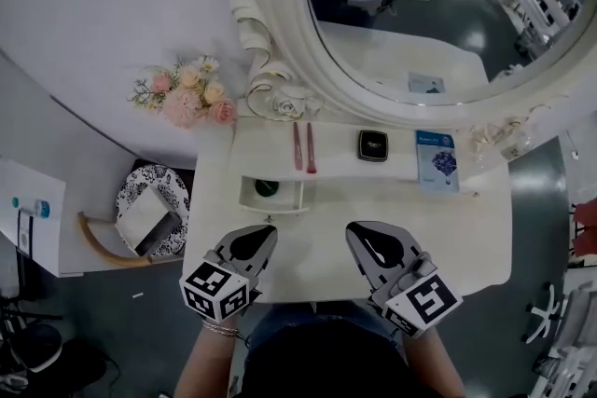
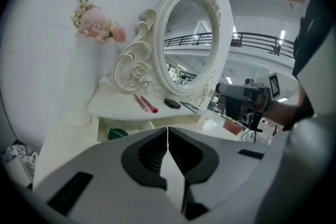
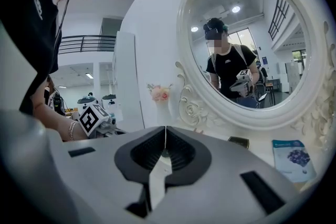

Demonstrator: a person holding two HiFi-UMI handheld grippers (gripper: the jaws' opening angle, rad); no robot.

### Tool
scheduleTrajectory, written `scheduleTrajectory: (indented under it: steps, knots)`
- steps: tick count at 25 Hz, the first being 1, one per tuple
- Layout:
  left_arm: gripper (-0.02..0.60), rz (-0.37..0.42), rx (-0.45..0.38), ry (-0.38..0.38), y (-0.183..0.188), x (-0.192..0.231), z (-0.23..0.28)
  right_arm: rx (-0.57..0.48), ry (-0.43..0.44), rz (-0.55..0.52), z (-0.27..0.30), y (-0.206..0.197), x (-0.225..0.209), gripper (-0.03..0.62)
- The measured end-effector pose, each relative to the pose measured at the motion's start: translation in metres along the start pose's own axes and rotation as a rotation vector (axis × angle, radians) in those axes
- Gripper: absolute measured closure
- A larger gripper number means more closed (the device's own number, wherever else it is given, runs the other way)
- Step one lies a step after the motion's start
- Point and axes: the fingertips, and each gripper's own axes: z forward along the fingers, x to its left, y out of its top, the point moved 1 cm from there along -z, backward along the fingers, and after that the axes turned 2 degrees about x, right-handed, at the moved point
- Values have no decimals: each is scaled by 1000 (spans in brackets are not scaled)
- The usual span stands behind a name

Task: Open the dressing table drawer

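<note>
Left gripper (image 1: 254,242) hovers over the near tabletop (image 1: 466,238) edge, jaws closed on nothing. Just beyond it, the drawer (image 1: 270,208) stands pulled out at the tabletop's left, with a green item (image 1: 267,187) inside. Right gripper (image 1: 368,242) hovers alongside, jaws closed and empty. The opening step appears complete. Any further pull would require opening the left jaws onto the drawer front.

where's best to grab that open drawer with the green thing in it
Probably the drawer's front wall, from the person's side and above: it stands pulled out, so its top edge is free for a jaw each side. No knob shows. The shut left gripper sits nearest.
</note>
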Motion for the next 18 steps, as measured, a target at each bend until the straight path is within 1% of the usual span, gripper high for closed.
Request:
scheduleTrajectory:
  steps: [6, 13, 18]
  knots:
    - [565, 15, -81, 5, 36, -11, -6, 0, 1, -6, -5, 5, -16, 576]
    - [565, 43, -130, 12, 63, -18, -16, -26, 9, -23, -12, 18, -25, 576]
    - [565, 69, -163, 13, 82, -21, -22, -39, -5, -45, -18, 26, -34, 576]
